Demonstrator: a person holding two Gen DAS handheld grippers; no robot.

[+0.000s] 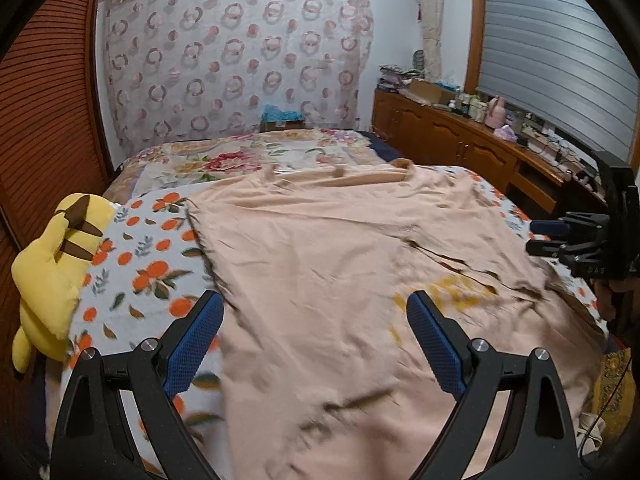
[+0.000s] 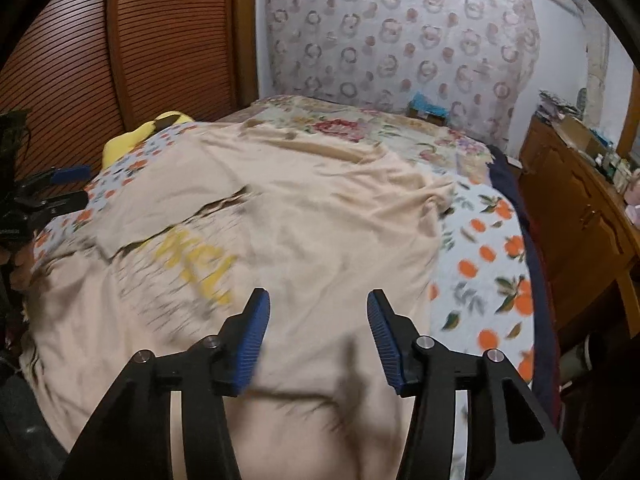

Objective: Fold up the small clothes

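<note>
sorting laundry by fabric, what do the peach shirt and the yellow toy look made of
Peach shirt: thin, matte knit, probably cotton jersey; it lies limp with soft wrinkles. Yellow toy: plush, likely stuffed fleece; fuzzy, rounded and padded.

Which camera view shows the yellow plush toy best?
The left wrist view: the yellow plush toy lies nearly whole at the bed's left edge. The right wrist view shows only a small part behind the peach shirt.

Soft, even indoor light fills both views, with no glare. The peach cotton garment (image 1: 340,272) smears with motion blur near the lens. Fisheye bending curves the brown slatted wooden door (image 2: 80,60); the corners go black.
</note>
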